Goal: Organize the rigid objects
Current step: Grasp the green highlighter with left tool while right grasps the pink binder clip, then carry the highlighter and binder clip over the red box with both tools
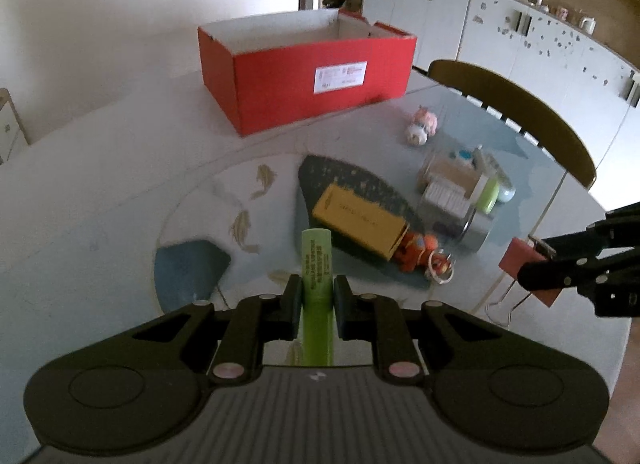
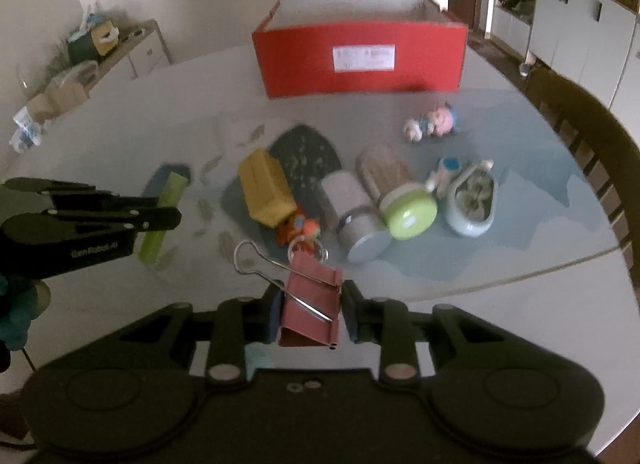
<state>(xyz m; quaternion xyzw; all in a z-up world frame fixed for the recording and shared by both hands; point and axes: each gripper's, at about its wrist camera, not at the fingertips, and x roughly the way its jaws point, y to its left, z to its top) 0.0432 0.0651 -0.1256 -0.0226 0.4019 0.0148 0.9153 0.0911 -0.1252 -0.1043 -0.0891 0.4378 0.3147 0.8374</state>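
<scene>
My left gripper (image 1: 316,300) is shut on a slim green tube (image 1: 316,256), held clear of the table and pointing toward the open red cardboard box (image 1: 304,80) at the far side. In the right wrist view that gripper (image 2: 172,216) enters from the left with the green tube (image 2: 170,188) in it. My right gripper (image 2: 312,308) is shut on a pink binder clip (image 2: 316,292) whose wire handle sticks out to the left. The left wrist view shows the right gripper (image 1: 536,268) at the right edge, carrying the clip (image 1: 518,258). The red box (image 2: 360,60) has nothing visible inside.
On the round glass-topped table (image 2: 520,224) lie a yellow carton (image 2: 266,192), an orange toy on a key ring (image 2: 300,230), a metal-lidded jar (image 2: 356,220), a green-lidded jar (image 2: 408,212), a pale blue shoe-shaped dish (image 2: 472,204) and a pink figurine (image 2: 434,122). A wooden chair (image 1: 520,116) stands at the right.
</scene>
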